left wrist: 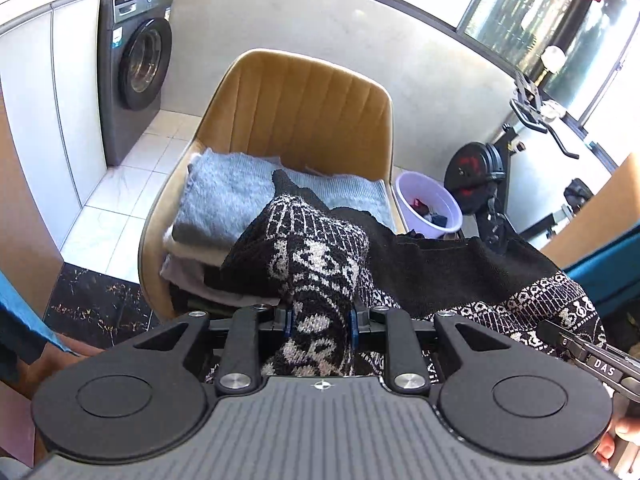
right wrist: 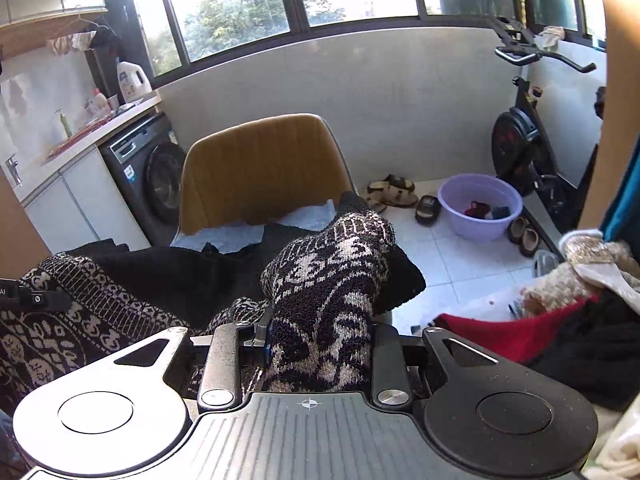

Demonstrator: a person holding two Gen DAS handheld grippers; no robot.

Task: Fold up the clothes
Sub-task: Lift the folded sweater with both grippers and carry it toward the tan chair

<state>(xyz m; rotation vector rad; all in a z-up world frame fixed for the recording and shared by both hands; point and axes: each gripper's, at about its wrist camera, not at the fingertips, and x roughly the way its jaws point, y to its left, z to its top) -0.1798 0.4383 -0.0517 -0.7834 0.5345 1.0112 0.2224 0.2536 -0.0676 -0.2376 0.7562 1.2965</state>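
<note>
Mustard chair (left wrist: 300, 100), patterned sweater (left wrist: 320, 280) stretched sideways between tongs

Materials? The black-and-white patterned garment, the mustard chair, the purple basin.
Black-and-white patterned garment: looks like chunky knit, wool or acrylic; visible stitch loops, matte. Mustard chair: probably velvet-like upholstery; soft sheen, stitched vertical channels. Purple basin: likely moulded plastic; smooth, glossy rim.

Readable: "DAS" in white capitals on a small black plate of the right tongs (left wrist: 592, 360), seen at the lower right edge of the left wrist view. Illegible: badge on the washing machine (left wrist: 134, 46), label on the detergent jug (right wrist: 132, 80).
</note>
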